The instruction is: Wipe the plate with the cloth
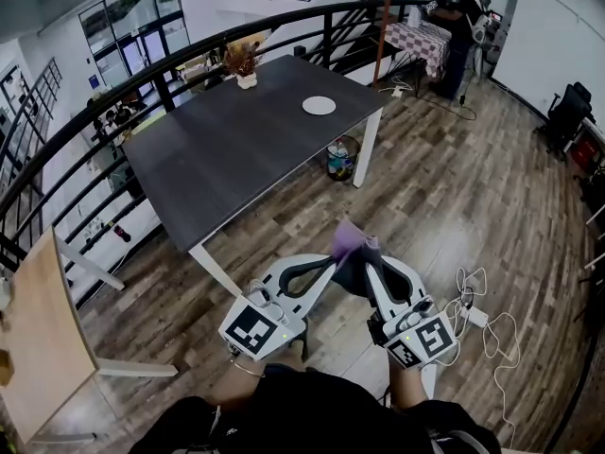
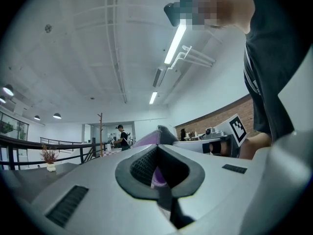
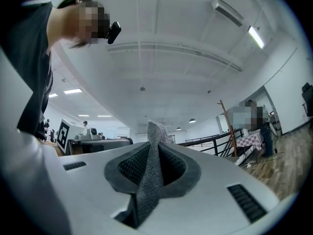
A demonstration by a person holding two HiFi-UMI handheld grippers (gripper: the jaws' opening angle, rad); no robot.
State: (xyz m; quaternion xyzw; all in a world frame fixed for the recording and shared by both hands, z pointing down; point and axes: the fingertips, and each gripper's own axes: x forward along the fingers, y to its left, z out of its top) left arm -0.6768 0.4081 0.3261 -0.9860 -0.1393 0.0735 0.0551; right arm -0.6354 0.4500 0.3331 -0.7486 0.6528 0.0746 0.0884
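A small white plate (image 1: pixel 319 105) lies near the far right corner of the dark table (image 1: pixel 236 149), well ahead of both grippers. I hold a purple and grey cloth (image 1: pixel 352 242) in the air over the wooden floor, short of the table's near corner. My left gripper (image 1: pixel 330 259) is shut on its purple side (image 2: pixel 156 175). My right gripper (image 1: pixel 371 261) is shut on its grey side (image 3: pixel 150 175). The cloth sticks up past the jaw tips in both gripper views. Both grippers point close together, towards the table.
A potted plant (image 1: pixel 244 63) stands at the table's far edge. A black railing (image 1: pixel 113 93) curves behind the table. A bin with bottles (image 1: pixel 340 158) sits by the table leg. White cables (image 1: pixel 482 315) lie on the floor at right. A person (image 1: pixel 463 26) stands far off.
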